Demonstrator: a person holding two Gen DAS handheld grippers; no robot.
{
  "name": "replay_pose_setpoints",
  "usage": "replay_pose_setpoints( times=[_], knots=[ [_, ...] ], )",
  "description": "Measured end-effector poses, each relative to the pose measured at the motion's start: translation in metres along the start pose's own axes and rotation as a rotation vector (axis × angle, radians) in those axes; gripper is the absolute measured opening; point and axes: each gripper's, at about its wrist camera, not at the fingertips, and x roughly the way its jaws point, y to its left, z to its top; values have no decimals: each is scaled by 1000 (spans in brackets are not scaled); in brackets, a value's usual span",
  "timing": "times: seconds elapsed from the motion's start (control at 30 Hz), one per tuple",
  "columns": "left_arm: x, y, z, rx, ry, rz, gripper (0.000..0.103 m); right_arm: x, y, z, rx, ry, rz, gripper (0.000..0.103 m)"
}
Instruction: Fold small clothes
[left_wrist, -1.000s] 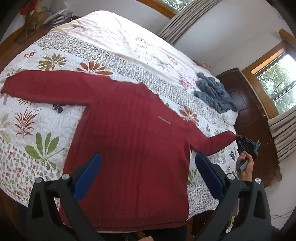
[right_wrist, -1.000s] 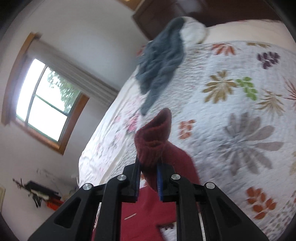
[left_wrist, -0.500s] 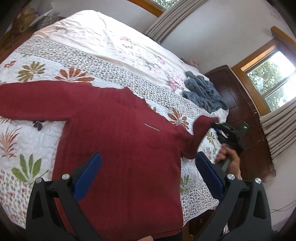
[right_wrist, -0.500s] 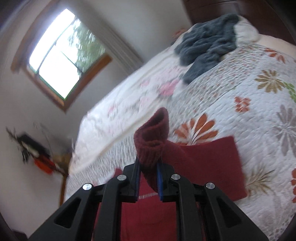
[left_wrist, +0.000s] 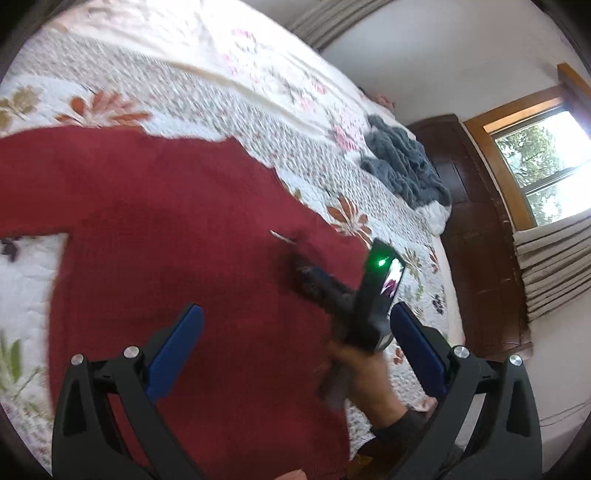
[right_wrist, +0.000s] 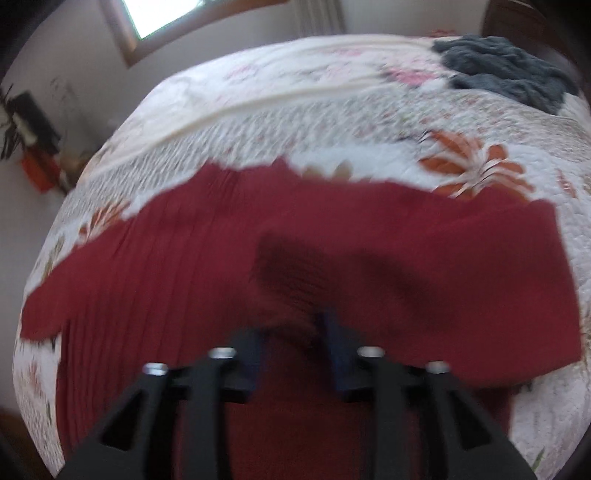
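The red sweater (left_wrist: 177, 240) lies flat on the flowery bed quilt (left_wrist: 207, 92); one sleeve is folded in across its body. The right gripper (right_wrist: 291, 328) pinches the sleeve cuff (right_wrist: 288, 273) between nearly closed fingers. The left gripper (left_wrist: 291, 343) hangs at six o'clock, fingers wide apart, holding nothing. A grey blanket (left_wrist: 402, 166) sits at two o'clock.
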Motion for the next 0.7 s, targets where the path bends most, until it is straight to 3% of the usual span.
replay_pose_setpoints(
  times=[0.13, 0.33, 0.47, 0.53, 0.63, 0.7],
  knots=[
    [56, 0, 13, -49, 106, -92, 100, -32, -15, -29, 54, -64, 62, 56],
    [167, 18, 30, -214, 272, -165, 100, -94, -59, -131, 206, -168, 69, 61],
    [217, 25, 37, -283, 307, -109, 100, -113, -70, -182, 211, -209, 23, 61],
    [232, 26, 38, -313, 322, -117, 99, -117, -75, -201, 238, -237, 11, 61],
    [248, 28, 40, -325, 339, -81, 99, -130, -73, -204, 235, -343, -5, 62],
    [253, 32, 40, -358, 343, -69, 98, -124, -77, -206, 262, -326, -3, 63]
  ],
)
